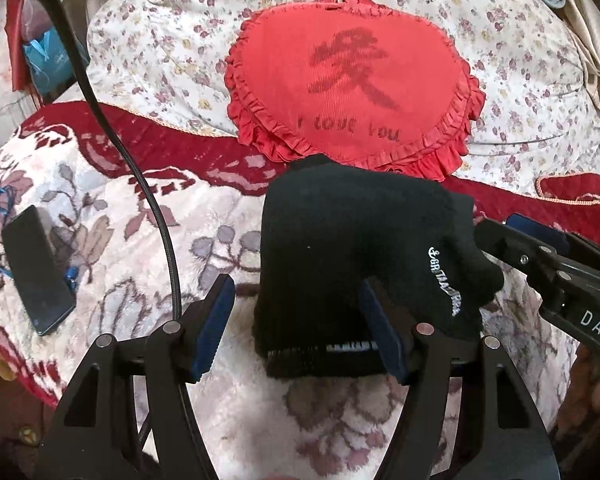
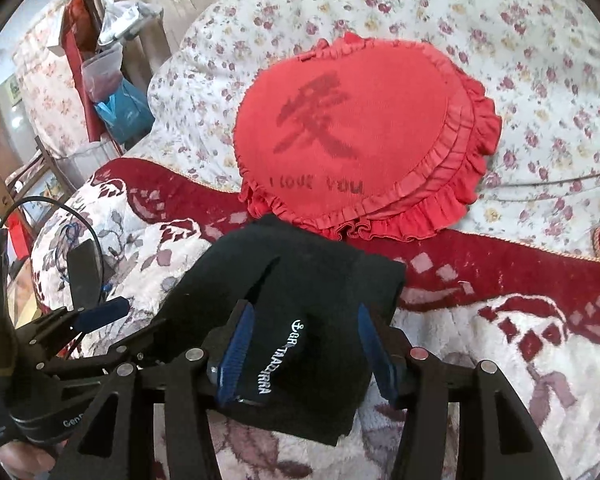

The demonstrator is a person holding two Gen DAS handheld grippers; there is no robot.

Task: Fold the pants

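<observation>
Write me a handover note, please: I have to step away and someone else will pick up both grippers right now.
Left gripper: open, one finger over the near edge of the pants, gripping nothing.
Right gripper: open, fingers straddling the pants' right side by the white lettering.
Black pants: already a compact folded bundle on the floral blanket, just in front of the red heart pillow.
A phone lies to the left, clear of the work.
Left to do: probably only a final fold or tidy, then let go.
</observation>
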